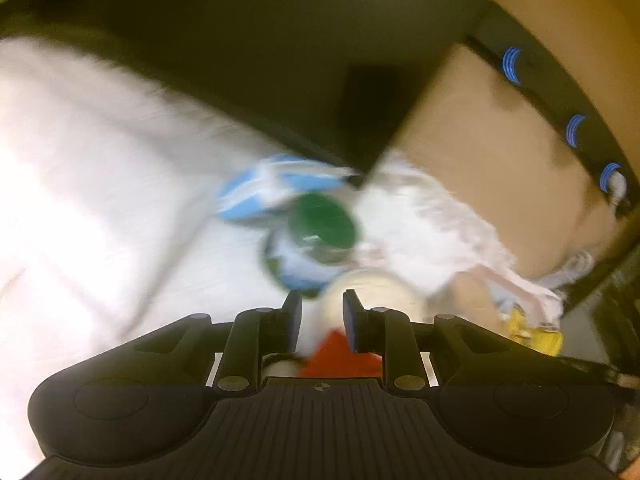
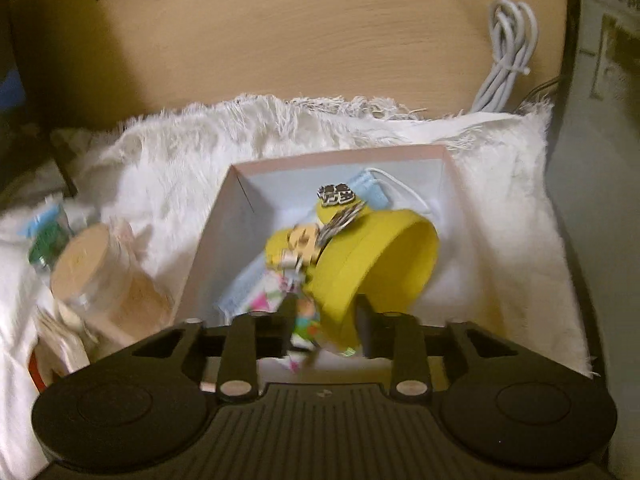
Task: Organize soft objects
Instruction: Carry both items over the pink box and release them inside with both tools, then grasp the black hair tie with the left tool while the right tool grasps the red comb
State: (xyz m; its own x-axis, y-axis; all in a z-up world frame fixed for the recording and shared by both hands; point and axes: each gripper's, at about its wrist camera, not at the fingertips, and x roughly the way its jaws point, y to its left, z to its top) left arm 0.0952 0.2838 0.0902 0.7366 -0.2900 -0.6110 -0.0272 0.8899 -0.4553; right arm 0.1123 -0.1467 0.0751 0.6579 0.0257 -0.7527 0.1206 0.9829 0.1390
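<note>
In the right wrist view my right gripper (image 2: 326, 320) is closed on a yellow soft toy (image 2: 360, 264) with a small charm and a patterned tag, held over a pink-rimmed white box (image 2: 240, 200) that contains a light blue face mask (image 2: 370, 190). In the left wrist view my left gripper (image 1: 322, 312) stands part open just above a cork-topped jar (image 1: 378, 292); a red and white item (image 1: 340, 354) lies between the finger bases. A green-lidded jar (image 1: 320, 224) and a blue-white packet (image 1: 260, 192) lie ahead on white cloth. The view is blurred.
A white fluffy cushion (image 2: 500, 200) lies under the box against a wooden board (image 2: 320, 40). A grey coiled cable (image 2: 508, 52) hangs at the right. The cork-topped jar (image 2: 108, 276) and green-lidded jar (image 2: 46, 244) lie left of the box. A dark panel (image 1: 280, 60) looms above.
</note>
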